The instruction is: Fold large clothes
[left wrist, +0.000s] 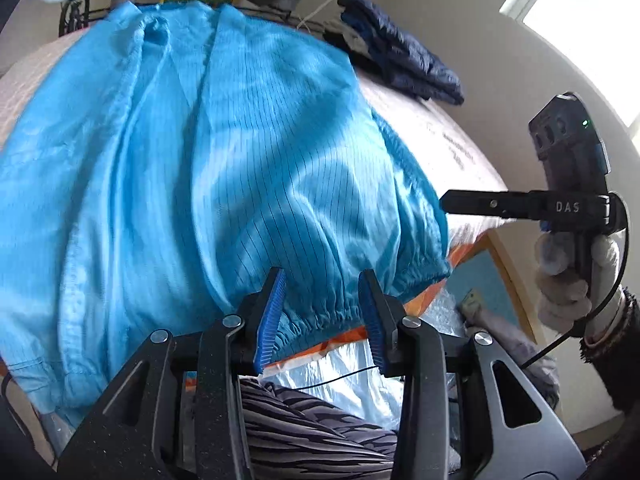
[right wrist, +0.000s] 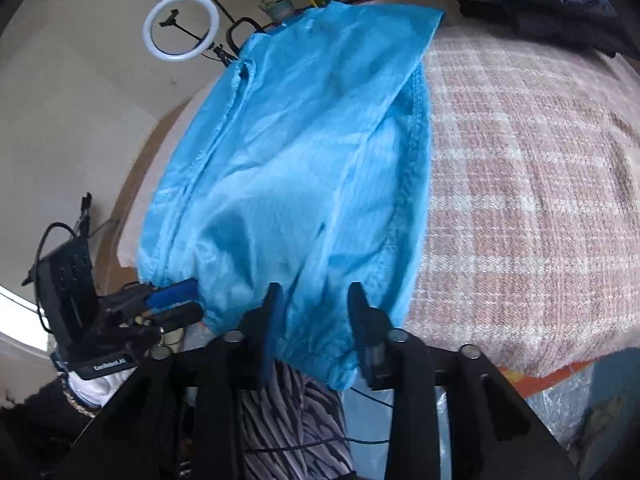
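1. The blue garment (left wrist: 208, 168) lies spread on the checked bedcover (right wrist: 528, 184), reaching away from both claws; its gathered elastic hem (left wrist: 320, 316) hangs at the bed edge nearest you.
2. Your left gripper (left wrist: 322, 316) stands with its jaws apart. The hem runs across the gap between the blue pads (left wrist: 272, 312), but they do not press on it.
3. Your right gripper (right wrist: 314, 320) also stands apart, with the near corner of the cloth lying between and under its fingers, unclamped. In the left wrist view it sits off to the right of the garment, held in a gloved hand (left wrist: 568, 280).
4. Risk: if you close on the slippery fabric with only the hem's lip between the pads, it will likely slide out when you lift.
5. Risk: the cloth is layered here, so a shallow bite could take only the top ply and skew the fold.
6. Risk: the hem overhangs the edge, so a one-sided pull could drag the garment off the bed towards the striped fabric (right wrist: 296, 420) below the claws.
7. The dark jacket (left wrist: 404, 56) lies far beyond the claws, clear of the work.
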### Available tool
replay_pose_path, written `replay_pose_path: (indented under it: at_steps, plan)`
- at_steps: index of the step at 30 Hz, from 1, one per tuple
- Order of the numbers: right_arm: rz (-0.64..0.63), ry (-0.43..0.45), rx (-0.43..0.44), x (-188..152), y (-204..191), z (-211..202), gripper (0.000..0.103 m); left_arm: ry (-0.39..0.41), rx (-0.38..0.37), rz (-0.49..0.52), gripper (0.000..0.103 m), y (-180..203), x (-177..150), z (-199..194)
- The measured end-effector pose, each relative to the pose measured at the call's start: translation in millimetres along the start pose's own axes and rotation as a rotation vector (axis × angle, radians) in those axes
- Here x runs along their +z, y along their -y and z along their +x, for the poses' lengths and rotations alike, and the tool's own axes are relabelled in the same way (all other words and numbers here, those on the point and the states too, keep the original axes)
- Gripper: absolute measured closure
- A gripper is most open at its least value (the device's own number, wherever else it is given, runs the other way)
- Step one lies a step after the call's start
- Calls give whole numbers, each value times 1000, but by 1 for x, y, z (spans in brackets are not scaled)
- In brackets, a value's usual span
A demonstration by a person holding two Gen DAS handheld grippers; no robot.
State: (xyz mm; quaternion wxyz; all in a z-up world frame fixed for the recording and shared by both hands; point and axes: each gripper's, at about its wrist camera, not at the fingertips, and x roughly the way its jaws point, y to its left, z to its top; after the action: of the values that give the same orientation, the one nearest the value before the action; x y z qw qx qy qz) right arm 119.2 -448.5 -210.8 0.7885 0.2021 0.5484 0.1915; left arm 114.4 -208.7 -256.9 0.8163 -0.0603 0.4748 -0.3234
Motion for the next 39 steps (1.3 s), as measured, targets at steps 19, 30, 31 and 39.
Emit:
replay_pose_path:
  at_steps: [19,30,31,39]
  plan:
    - [256,25,177,25,32,35,102,-14,-28,-39,66,-7,-7,-5]
    - [263,65,181,20,47,11,84,-5,3,8,66,3,-2,-3]
    - [259,58,173,20,44,18,75,-15,-5,-4,66,1,-3,-1]
    - [250,84,195,38,33,46,100,-60,-32,94,66,32,-12,5]
